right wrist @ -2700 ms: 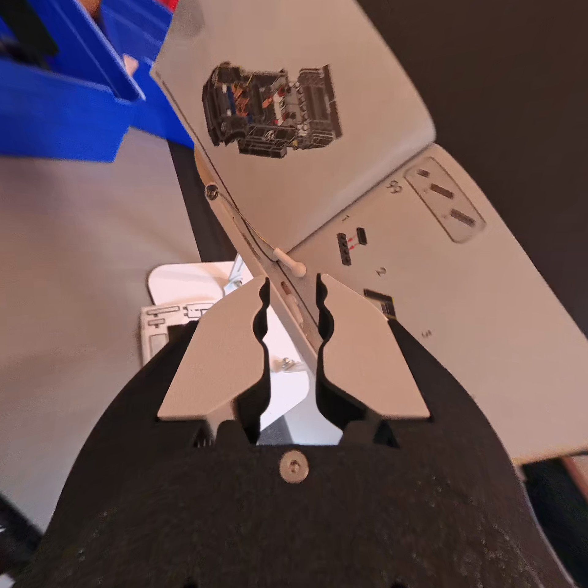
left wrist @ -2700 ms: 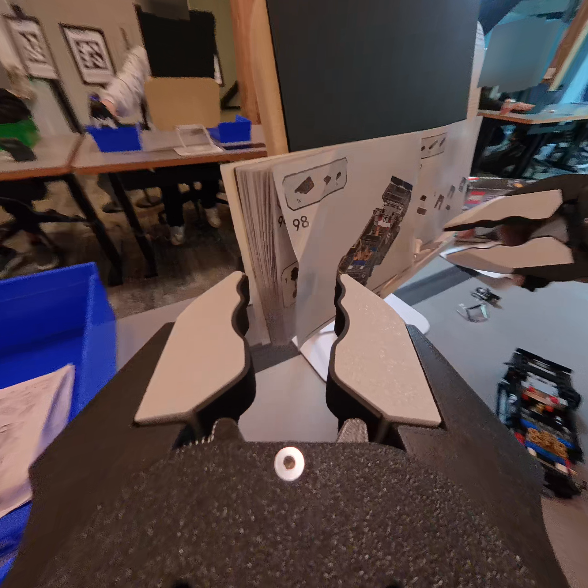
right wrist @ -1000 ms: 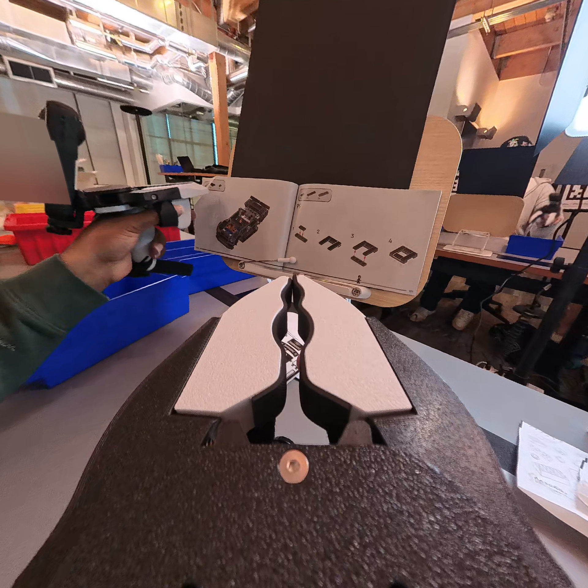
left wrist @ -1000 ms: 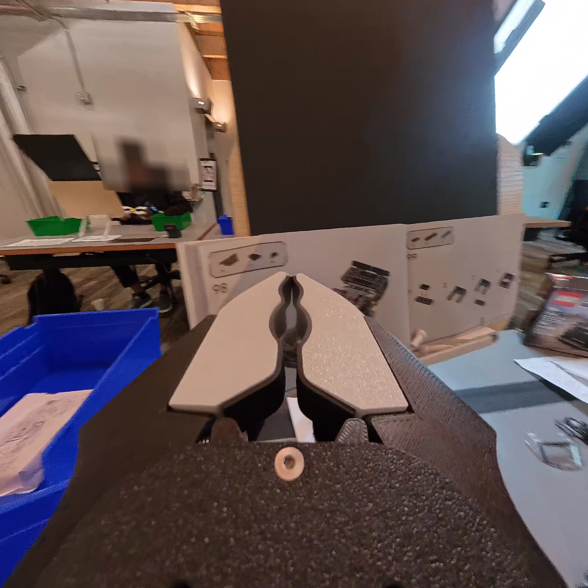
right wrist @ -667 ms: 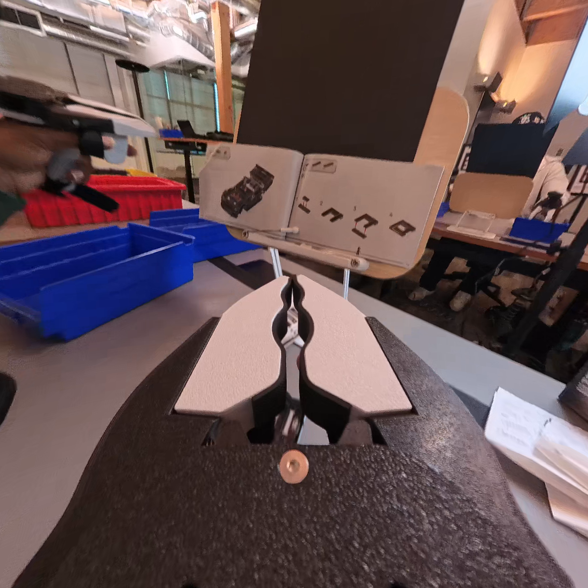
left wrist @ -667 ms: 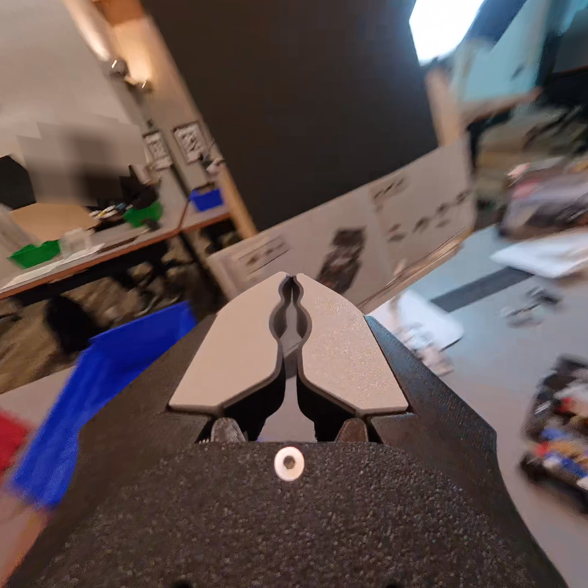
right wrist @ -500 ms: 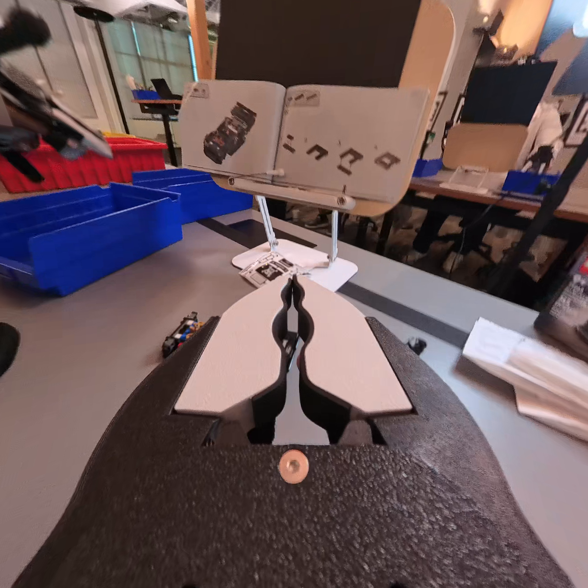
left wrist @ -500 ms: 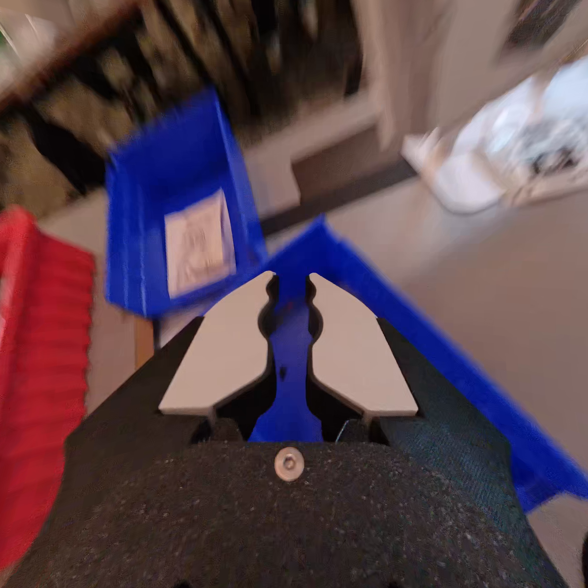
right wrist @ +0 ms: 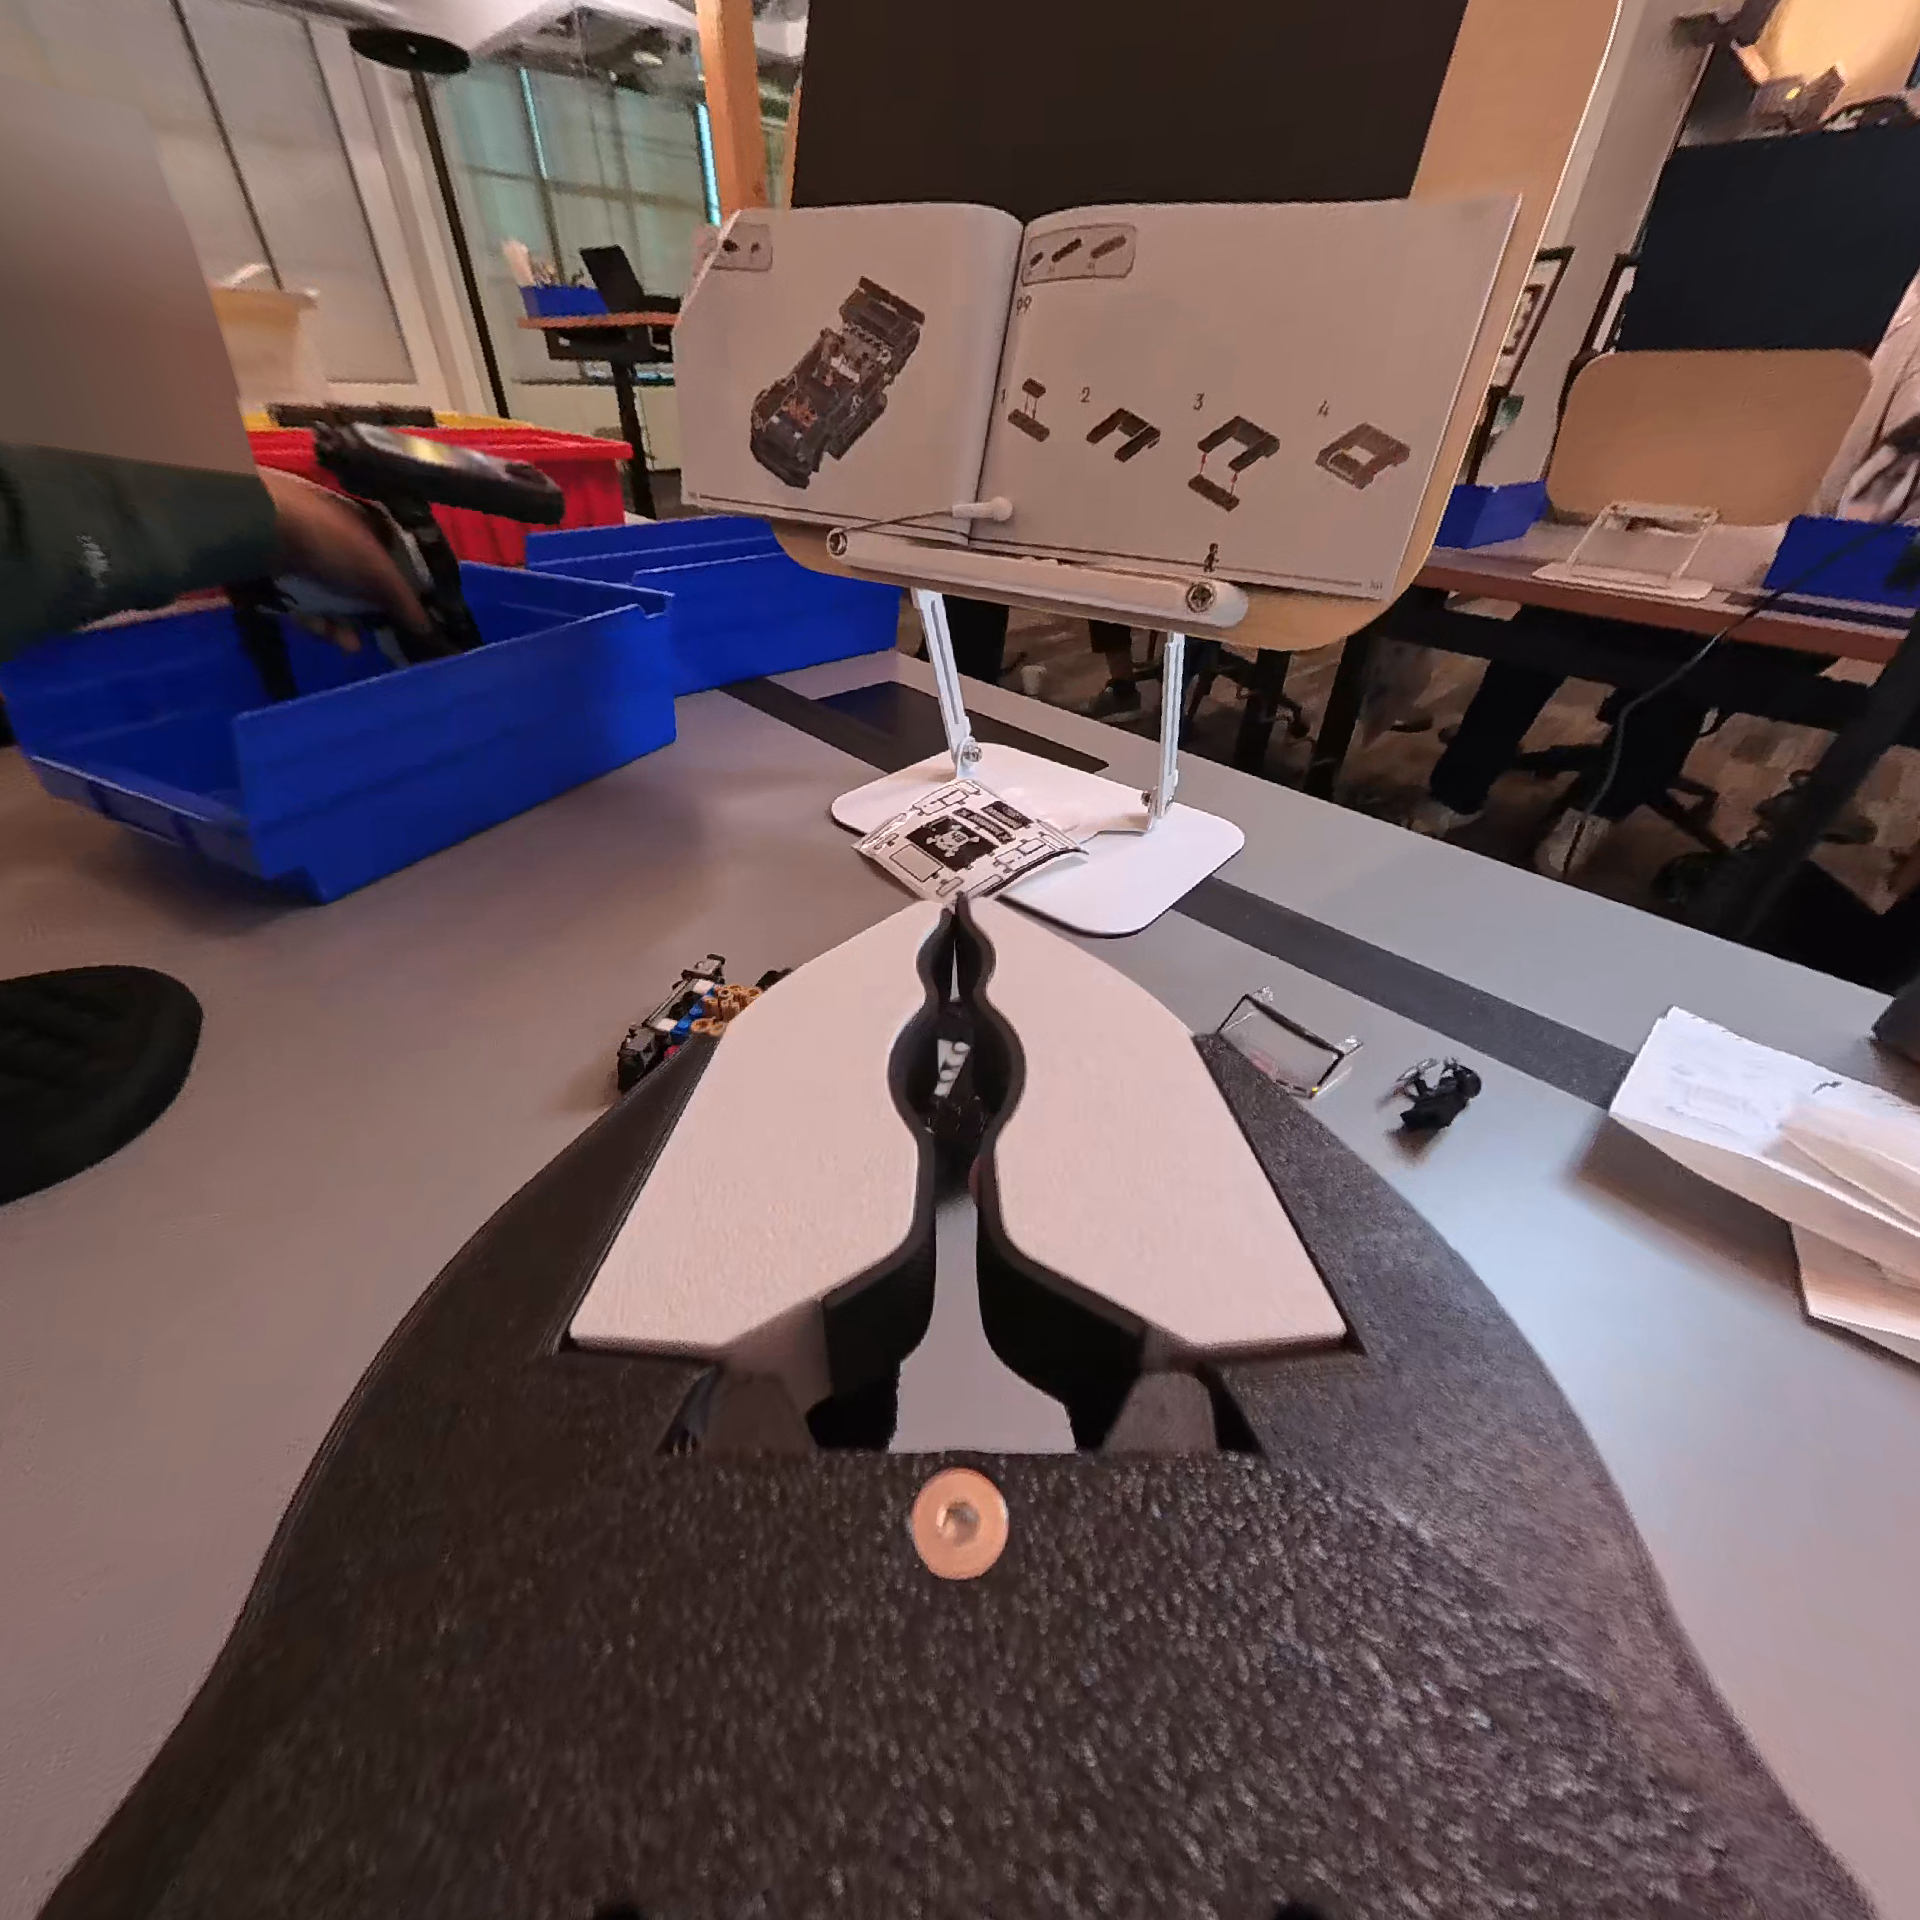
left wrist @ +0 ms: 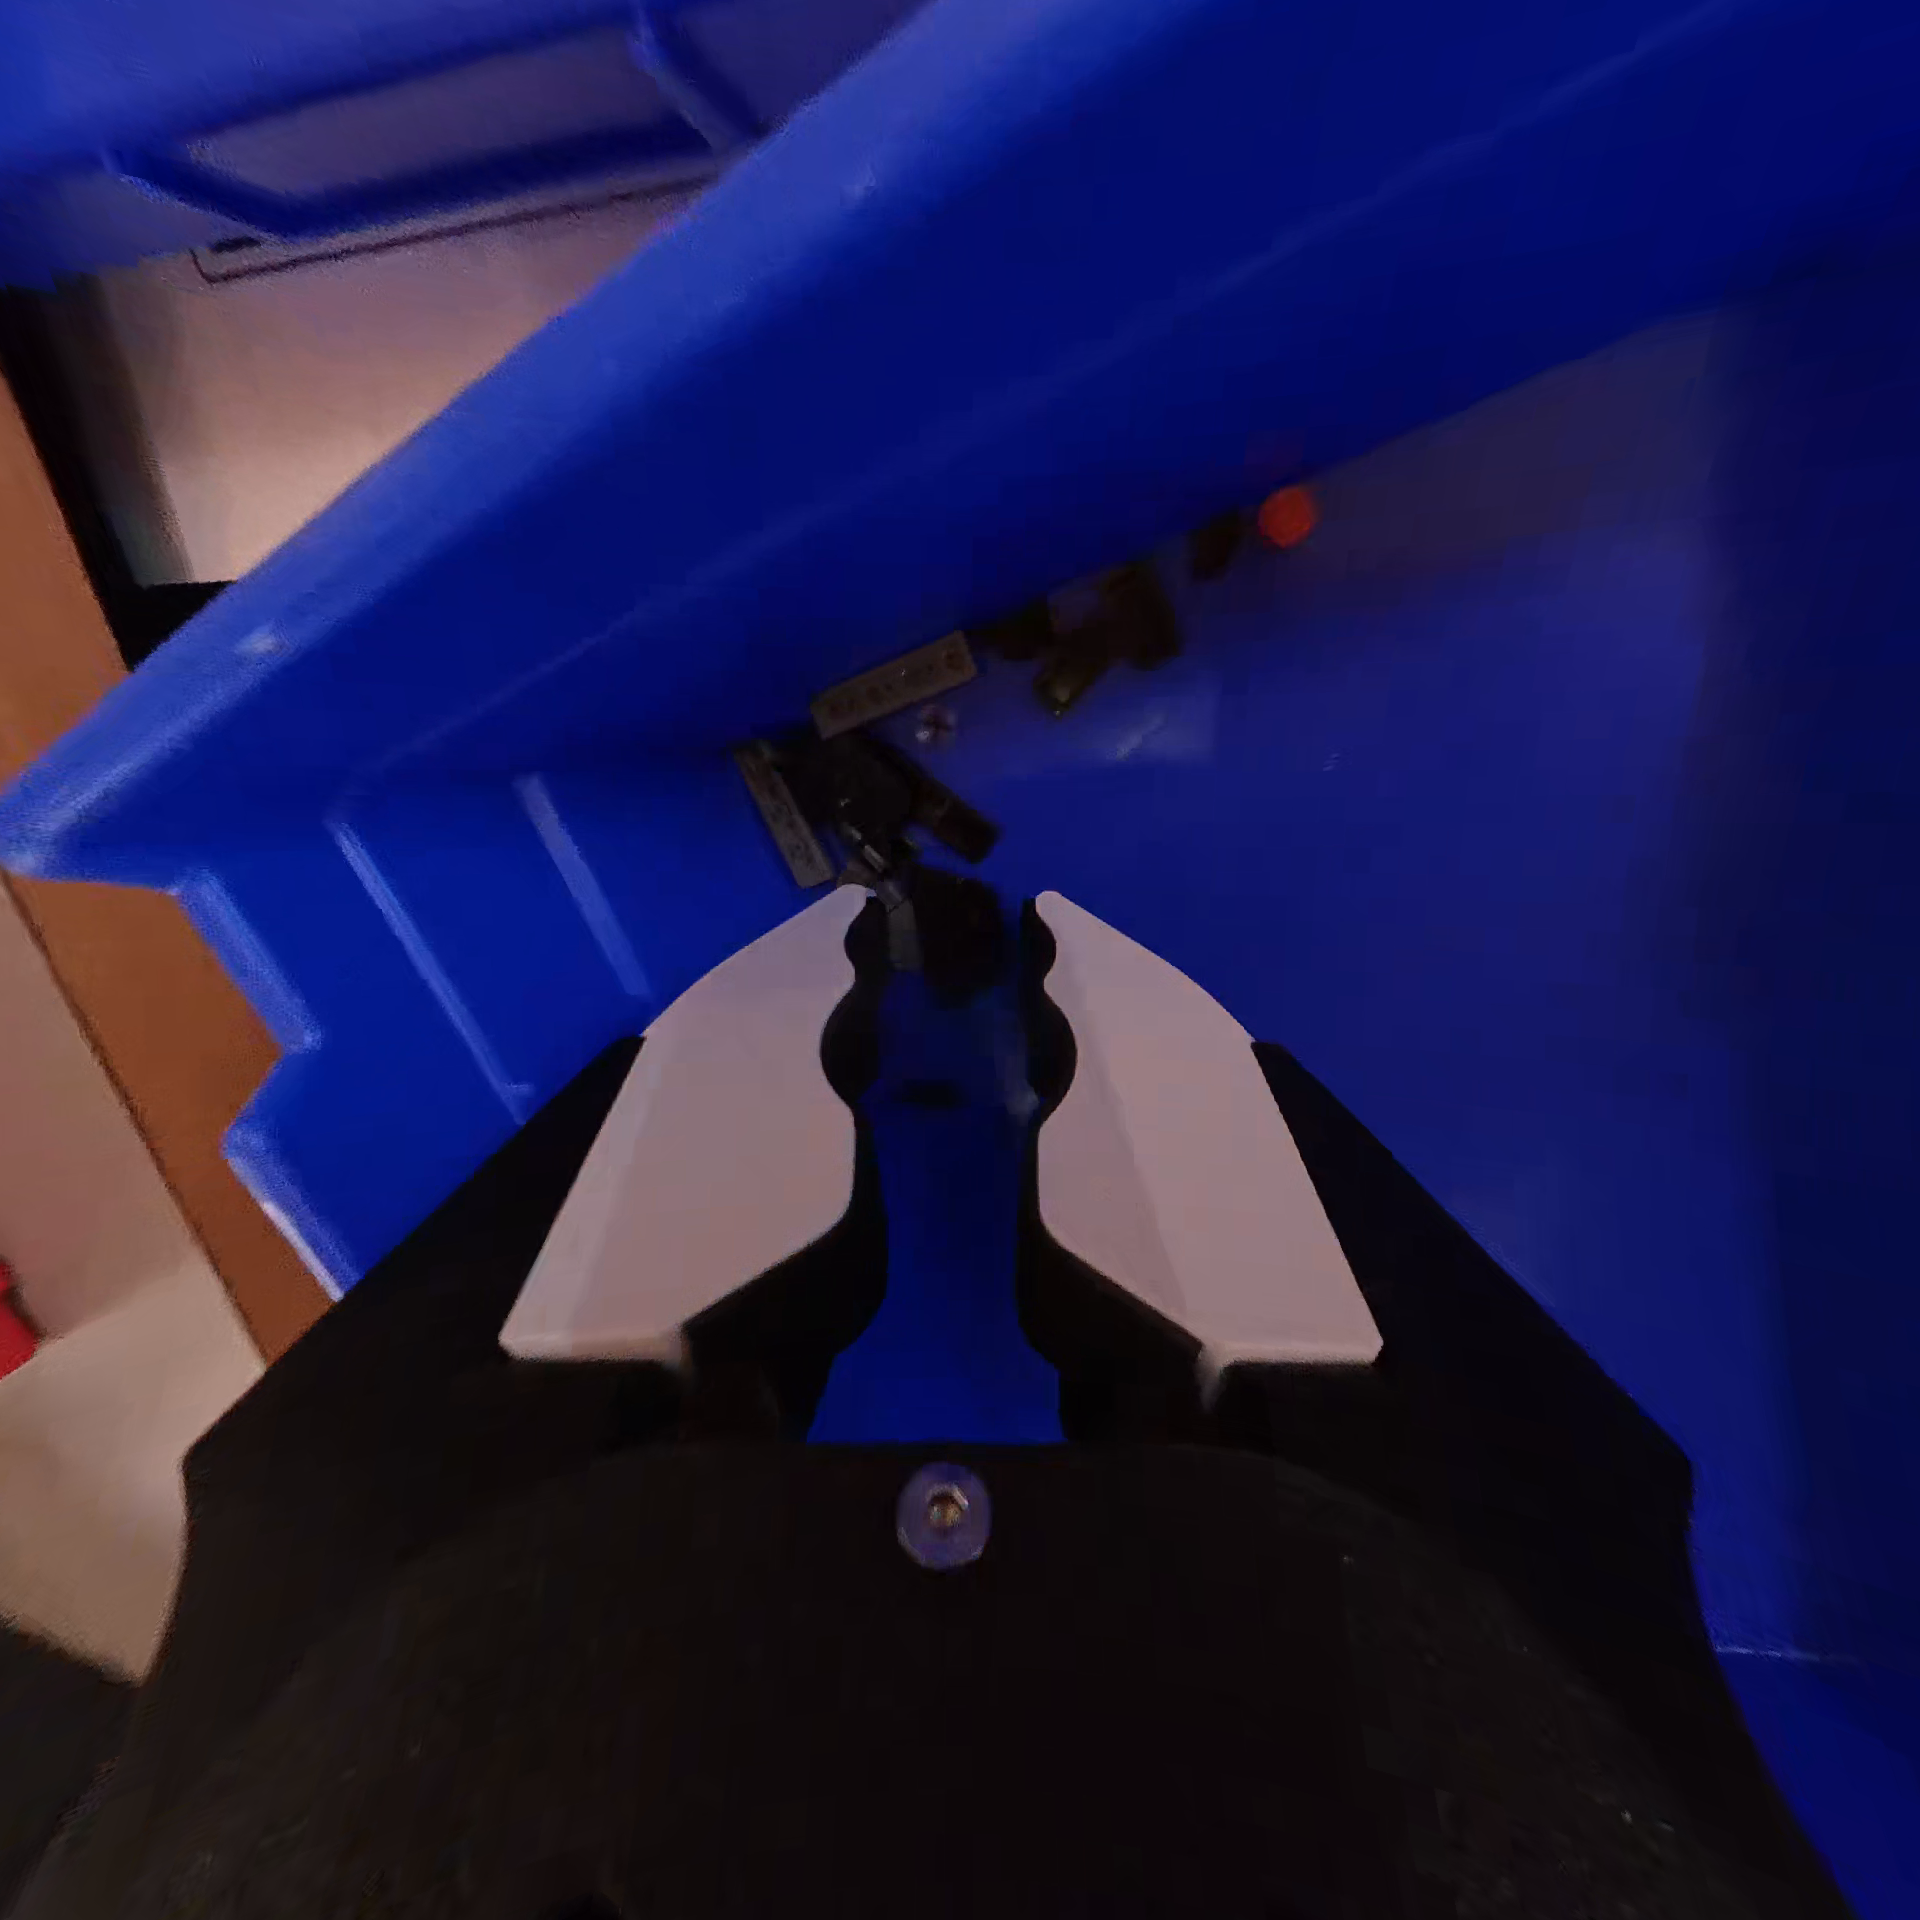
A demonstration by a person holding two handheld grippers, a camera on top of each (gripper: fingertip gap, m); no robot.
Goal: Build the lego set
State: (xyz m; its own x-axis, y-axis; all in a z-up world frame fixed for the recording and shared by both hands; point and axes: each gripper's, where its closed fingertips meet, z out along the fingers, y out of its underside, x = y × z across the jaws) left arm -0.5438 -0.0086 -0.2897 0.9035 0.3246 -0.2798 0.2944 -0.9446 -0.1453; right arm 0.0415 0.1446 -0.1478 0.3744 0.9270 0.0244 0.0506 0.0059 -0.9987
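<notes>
Blue bin [left wrist: 1143, 343] (left tongs [left wrist: 948, 914] inside)

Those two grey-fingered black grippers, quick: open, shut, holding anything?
Left gripper: open, empty, inside the blue plastic bin, fingertips at small dark lego pieces.
Right gripper: shut, apparently empty, above the grey table.

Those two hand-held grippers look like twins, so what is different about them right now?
The left hand-held gripper has its jaws apart; the right hand-held gripper has them shut, with nothing between. The left one reaches down into the blue bin over small dark pieces; the right one hovers above the grey table. Both share pale fingers on black bodies.
</notes>
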